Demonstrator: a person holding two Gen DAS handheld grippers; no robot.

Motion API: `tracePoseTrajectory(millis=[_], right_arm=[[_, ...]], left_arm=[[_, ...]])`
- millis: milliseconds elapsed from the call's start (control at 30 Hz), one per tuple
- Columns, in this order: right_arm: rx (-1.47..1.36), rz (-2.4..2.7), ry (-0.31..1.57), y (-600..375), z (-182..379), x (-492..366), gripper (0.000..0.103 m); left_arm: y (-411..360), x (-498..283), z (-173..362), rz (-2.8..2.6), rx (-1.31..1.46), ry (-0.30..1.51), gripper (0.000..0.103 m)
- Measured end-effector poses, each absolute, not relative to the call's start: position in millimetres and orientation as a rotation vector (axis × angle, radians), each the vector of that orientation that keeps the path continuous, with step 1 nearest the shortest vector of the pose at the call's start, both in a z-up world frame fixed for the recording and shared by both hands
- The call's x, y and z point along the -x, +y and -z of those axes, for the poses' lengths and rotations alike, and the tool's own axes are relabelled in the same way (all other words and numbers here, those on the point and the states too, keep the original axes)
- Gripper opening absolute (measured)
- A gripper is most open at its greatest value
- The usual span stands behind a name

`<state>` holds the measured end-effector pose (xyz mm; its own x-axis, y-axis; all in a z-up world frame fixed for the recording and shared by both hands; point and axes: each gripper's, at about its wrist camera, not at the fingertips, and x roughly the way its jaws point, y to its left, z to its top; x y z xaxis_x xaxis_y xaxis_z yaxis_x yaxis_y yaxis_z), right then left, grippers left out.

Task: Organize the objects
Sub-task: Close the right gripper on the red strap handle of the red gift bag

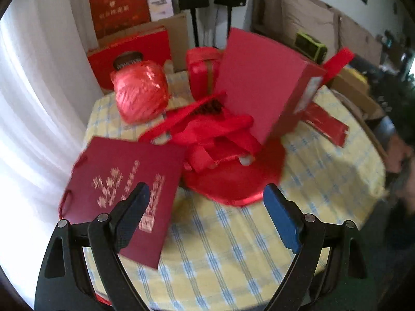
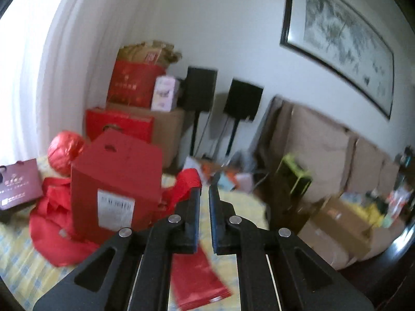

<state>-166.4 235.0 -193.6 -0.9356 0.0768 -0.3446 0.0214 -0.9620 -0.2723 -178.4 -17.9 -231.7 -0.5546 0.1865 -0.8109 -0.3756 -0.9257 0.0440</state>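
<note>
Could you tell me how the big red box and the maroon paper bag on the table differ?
The big red box stands tall over the red cloth, tilted in the left wrist view; the maroon paper bag lies flat on the checked tablecloth. The box's broad face is plain with a white label on its side; the bag carries gold lettering and cord handles. Both are reddish gift packaging.

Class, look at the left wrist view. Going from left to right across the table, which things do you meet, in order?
Maroon paper gift bag → shiny red ball of ribbon → small red box → large tilted red box → flat red packet.
</note>
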Motion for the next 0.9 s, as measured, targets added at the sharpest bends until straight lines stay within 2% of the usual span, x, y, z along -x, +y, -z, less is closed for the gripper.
tracePoseTrajectory(millis=[167,267,333,500,600,700,767,900], right_arm=[[0.523,-3.034,-0.431,236,191,157,0.007],[0.498,-3.067,-0.354,237,181,145,0.007],[0.47,-3.097,-0.323,233,169,138,0.007],[0.255,-3.144,-0.407,215,108,123,0.007],[0.182,-3.192,-0.35,213,65,118,0.007],[0.229,-3.181,-0.356,212,43,123,0.007],[0.369,-3.167,-0.374,213,47,131,0.007],[0.673,-3.111,-0.275,233,96,139,0.029]], left_arm=[[-9,199,240,-2.671,1.211,0.365,0.087],[-9,205,249,-2.654,1.16,0.253,0.081],[-8,207,256,-2.586,1.165,0.154,0.08],[-2,207,258,-2.576,1.155,0.164,0.08],[-2,204,255,-2.572,1.132,0.17,0.08],[-3,204,257,-2.549,1.129,0.164,0.081],[-3,201,259,-2.564,1.138,0.174,0.081],[-13,200,260,-2.583,1.14,0.143,0.081]])
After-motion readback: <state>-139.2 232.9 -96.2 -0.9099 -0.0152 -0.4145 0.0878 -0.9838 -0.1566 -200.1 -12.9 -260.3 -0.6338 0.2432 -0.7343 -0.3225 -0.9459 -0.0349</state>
